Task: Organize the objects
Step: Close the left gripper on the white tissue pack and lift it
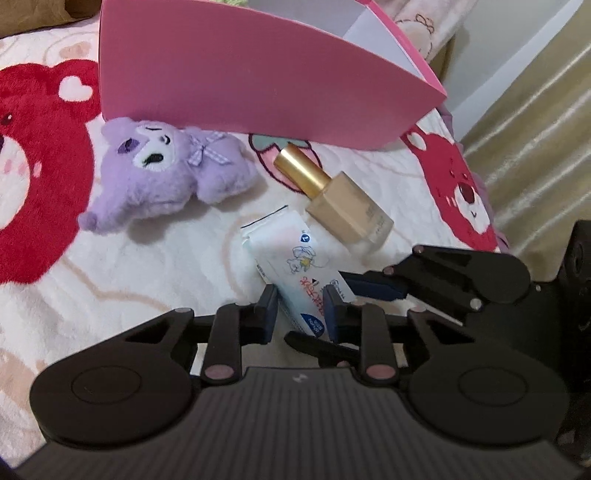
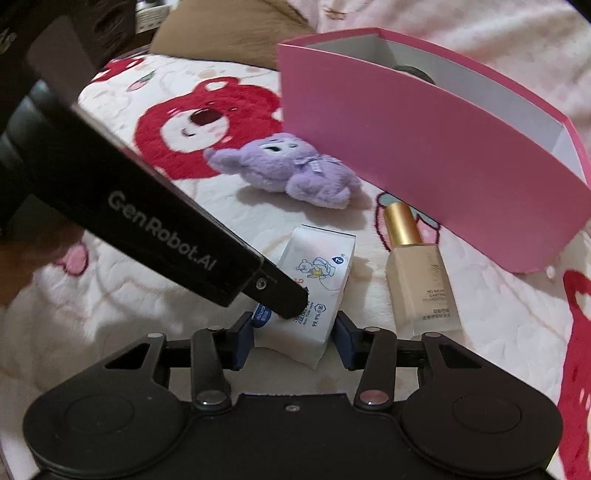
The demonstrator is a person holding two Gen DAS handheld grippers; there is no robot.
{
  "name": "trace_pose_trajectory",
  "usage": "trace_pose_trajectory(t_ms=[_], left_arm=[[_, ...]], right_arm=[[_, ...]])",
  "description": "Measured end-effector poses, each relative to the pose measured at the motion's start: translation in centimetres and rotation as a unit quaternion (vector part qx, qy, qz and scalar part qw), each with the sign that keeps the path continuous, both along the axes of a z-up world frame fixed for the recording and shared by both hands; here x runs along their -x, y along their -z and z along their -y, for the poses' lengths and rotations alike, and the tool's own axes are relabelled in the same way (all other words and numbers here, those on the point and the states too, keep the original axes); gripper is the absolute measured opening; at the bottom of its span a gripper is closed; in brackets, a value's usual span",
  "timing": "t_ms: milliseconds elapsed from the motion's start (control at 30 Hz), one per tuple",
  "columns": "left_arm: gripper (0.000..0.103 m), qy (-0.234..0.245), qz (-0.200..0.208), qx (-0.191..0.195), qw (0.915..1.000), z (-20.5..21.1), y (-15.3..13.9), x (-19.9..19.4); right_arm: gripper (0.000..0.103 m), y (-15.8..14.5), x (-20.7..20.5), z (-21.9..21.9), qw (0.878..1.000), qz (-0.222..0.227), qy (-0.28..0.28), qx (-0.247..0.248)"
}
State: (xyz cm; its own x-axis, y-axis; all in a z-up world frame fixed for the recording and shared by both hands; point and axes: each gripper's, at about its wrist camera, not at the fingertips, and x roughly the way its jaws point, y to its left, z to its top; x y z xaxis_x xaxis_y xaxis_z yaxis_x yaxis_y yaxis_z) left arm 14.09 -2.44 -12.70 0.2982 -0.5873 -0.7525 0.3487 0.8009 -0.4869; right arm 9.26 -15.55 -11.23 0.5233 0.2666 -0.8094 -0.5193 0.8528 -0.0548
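A white wipes pack (image 1: 295,262) lies on the bear-print blanket (image 1: 55,295). My left gripper (image 1: 301,314) has its pads on both sides of the pack's near end. My right gripper (image 2: 293,338) straddles the same pack (image 2: 317,273) from the other side, with gaps beside the pack. The right gripper's fingers (image 1: 373,286) show in the left wrist view, reaching in from the right. A beige foundation bottle (image 1: 340,199) with a gold cap lies beside the pack. A purple plush toy (image 1: 162,173) lies in front of the open pink box (image 1: 240,81).
The left gripper's black body (image 2: 147,229) crosses the right wrist view diagonally. The pink box (image 2: 424,147) holds a dark object, mostly hidden. A brown cushion (image 2: 229,33) lies behind the blanket. A gold curtain (image 1: 535,147) hangs at the right.
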Motion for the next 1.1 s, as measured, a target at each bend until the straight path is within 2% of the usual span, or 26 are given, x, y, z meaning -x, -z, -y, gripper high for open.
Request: trace_pose_trajectory(t_ms=[100,167,267,433,500,633,733,900,967,1100], left_arm=[[0.025,0.0,-0.03,0.018,0.9994,-0.7,0.2,-0.1],[0.025,-0.01,-0.014,0.008,0.9998,-1.1,-0.2,-0.3],[0.025,-0.018,0.03,-0.021,0.9992,-1.2,-0.7,-0.7],[0.028,-0.018,0.045,-0.013,0.9987,-0.9,-0.1,-1.9],[0.028,-0.013,0.039,-0.007,0.9991,-0.5,0.5,-2.1],[0.028,-0.013,0.007,0.022,0.9996,-0.2,1.2,-2.0],[0.029,-0.019,-0.012,0.03,0.9993,-0.2,1.2,-1.8],[0.029,-0.034,-0.04,0.036,0.998,-0.3,1.7,-2.1],[0.033,-0.046,-0.04,0.035,0.9975,-0.3,2.0,-2.1],[0.031,-0.042,-0.032,0.033,0.998,0.1,1.8,-1.9]], right_arm=[[0.051,0.0,0.7,0.2,1.0,0.002,-0.027,0.012],[0.053,0.1,1.0,0.4,0.999,0.009,-0.023,0.031],[0.064,0.1,1.2,1.3,0.999,0.012,0.014,0.045],[0.065,-0.1,0.7,3.4,0.992,0.013,0.105,0.062],[0.065,-0.1,0.7,3.9,0.992,0.004,0.122,0.041],[0.065,0.0,1.2,4.2,0.994,-0.016,0.111,-0.013],[0.065,0.3,0.8,3.8,0.992,-0.022,0.114,-0.045],[0.079,1.3,-0.1,3.3,0.984,-0.035,0.149,-0.09],[0.084,1.6,-0.2,2.9,0.982,-0.031,0.162,-0.094],[0.09,1.8,-0.3,2.2,0.977,-0.026,0.189,-0.099]])
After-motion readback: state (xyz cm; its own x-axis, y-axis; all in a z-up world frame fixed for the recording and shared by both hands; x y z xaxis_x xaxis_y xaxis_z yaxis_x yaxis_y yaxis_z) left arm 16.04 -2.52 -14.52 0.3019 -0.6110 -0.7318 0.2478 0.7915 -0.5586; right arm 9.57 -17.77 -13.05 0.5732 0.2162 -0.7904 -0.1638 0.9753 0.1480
